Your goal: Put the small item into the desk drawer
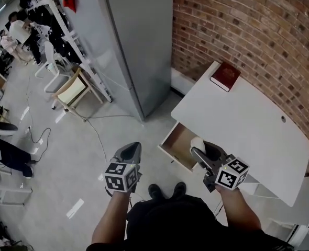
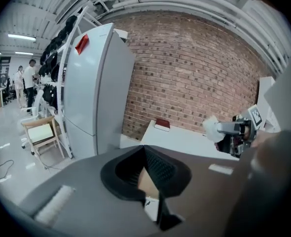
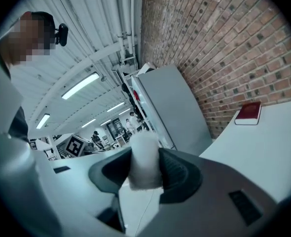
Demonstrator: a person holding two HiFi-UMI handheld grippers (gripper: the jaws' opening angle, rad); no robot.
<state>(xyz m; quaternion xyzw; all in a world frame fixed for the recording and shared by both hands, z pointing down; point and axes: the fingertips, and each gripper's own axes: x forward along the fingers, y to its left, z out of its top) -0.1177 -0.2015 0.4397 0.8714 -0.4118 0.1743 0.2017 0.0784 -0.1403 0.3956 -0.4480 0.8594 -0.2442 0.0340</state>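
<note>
Grippers, two: right gripper [image 1: 200, 151] has its jaws clamped on one small white item [image 3: 144, 159], which is above the one open drawer [image 1: 174, 143] of the white desk [image 1: 243, 124]; left gripper [image 1: 130, 150] has its jaws together and empty. One red book [image 1: 225, 76] lies on the desk's far corner.

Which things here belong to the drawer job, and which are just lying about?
Job in hand:
- small white item, clamped in the right gripper
- open drawer
- white desk

Just lying about:
- red book on the desk's far corner
- grey cabinet
- wooden chair
- left gripper, empty
</note>
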